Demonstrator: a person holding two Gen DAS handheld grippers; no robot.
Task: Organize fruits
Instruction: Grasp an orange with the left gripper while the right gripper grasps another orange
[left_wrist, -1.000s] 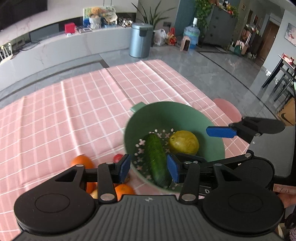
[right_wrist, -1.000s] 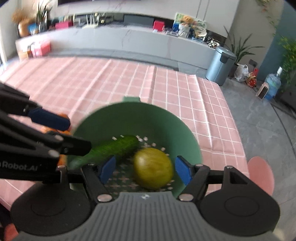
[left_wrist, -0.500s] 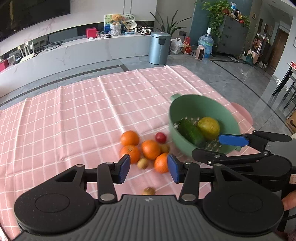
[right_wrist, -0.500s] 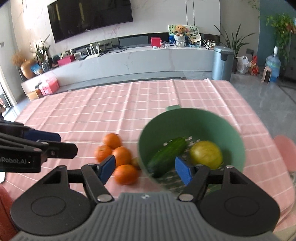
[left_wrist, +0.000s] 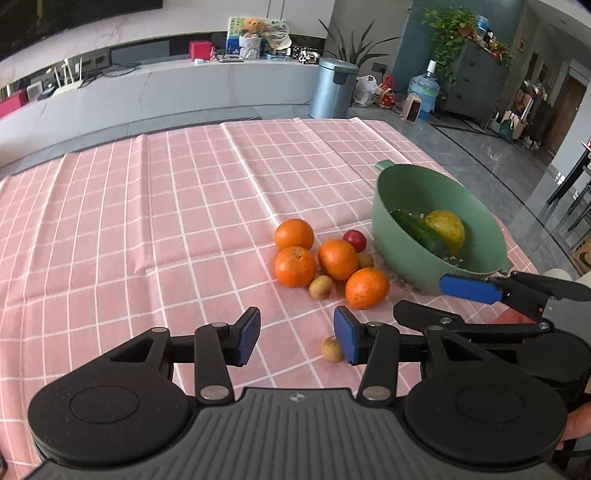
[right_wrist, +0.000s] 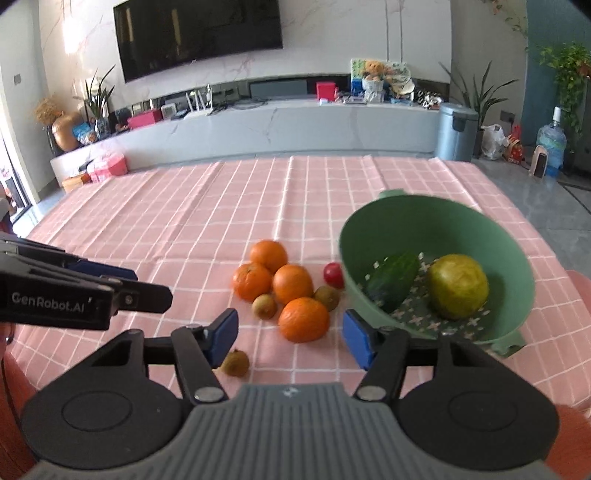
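A green colander (left_wrist: 402, 195) (right_wrist: 436, 218) stands on the pink checked cloth at the right and holds a cucumber (left_wrist: 417, 229) (right_wrist: 393, 280) and a yellow-green fruit (left_wrist: 447, 227) (right_wrist: 458, 286). Left of it lie several oranges (left_wrist: 295, 266) (right_wrist: 291, 284), a small red fruit (left_wrist: 354, 240) (right_wrist: 333, 275) and small brown fruits (left_wrist: 320, 287) (right_wrist: 264, 306). One brown fruit (left_wrist: 332, 350) (right_wrist: 235, 363) lies apart, nearest me. My left gripper (left_wrist: 295, 334) is open and empty above the cloth. My right gripper (right_wrist: 290, 332) is open and empty just short of the nearest orange (right_wrist: 303, 319).
The pink tablecloth (left_wrist: 147, 221) covers the table; its right edge runs just beyond the colander. A pink chair seat (right_wrist: 580, 291) shows past that edge. A grey bin (left_wrist: 332, 88) and a long white counter stand beyond the table.
Both grippers have pulled back and up from over the colander. The view now takes in the fruit pile left of it. Both stay open and empty.
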